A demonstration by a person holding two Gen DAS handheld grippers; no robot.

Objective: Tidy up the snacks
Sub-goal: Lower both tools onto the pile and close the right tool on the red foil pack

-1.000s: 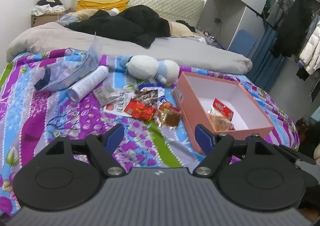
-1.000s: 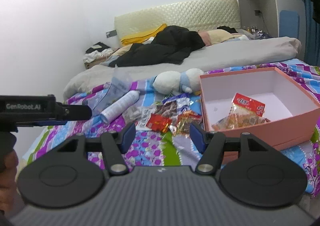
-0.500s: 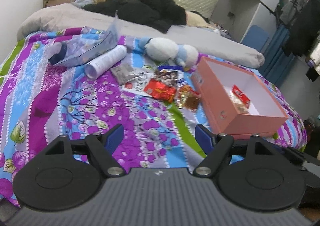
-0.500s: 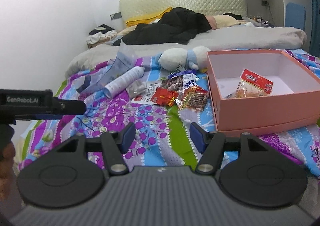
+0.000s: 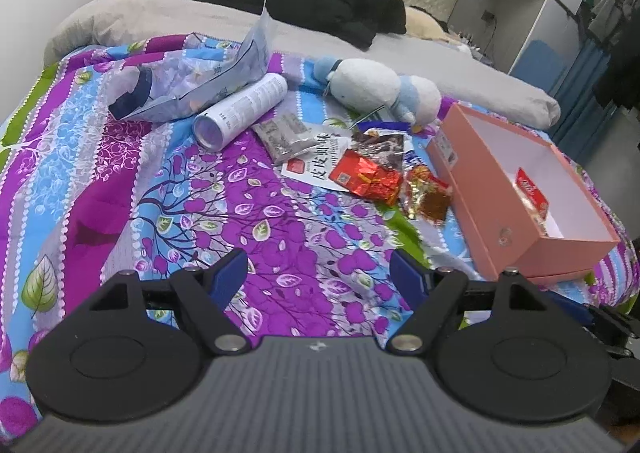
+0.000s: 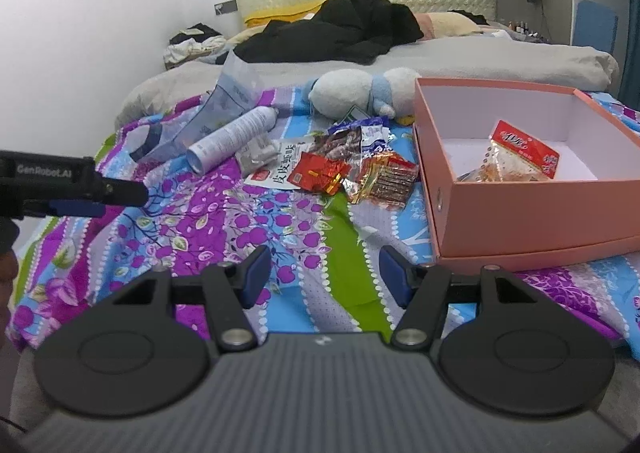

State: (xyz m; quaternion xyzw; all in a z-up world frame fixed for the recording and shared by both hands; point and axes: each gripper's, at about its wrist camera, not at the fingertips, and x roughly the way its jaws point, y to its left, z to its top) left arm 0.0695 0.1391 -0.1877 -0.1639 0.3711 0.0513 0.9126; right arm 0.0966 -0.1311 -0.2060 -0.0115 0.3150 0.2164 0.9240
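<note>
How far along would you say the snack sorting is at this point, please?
Barely started. Done: one red-labelled snack bag lies inside the pink box. In hand: nothing; the left hand-held gripper and right hand-held gripper are both open and empty above the bedspread. Left: the red foil packet, the brown-strip packet and the other wrappers beside the box.

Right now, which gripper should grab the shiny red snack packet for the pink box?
Probably the right gripper: it is open, the red packet lies almost straight ahead, with the pink box close beside. The left gripper looks farther from both.
</note>
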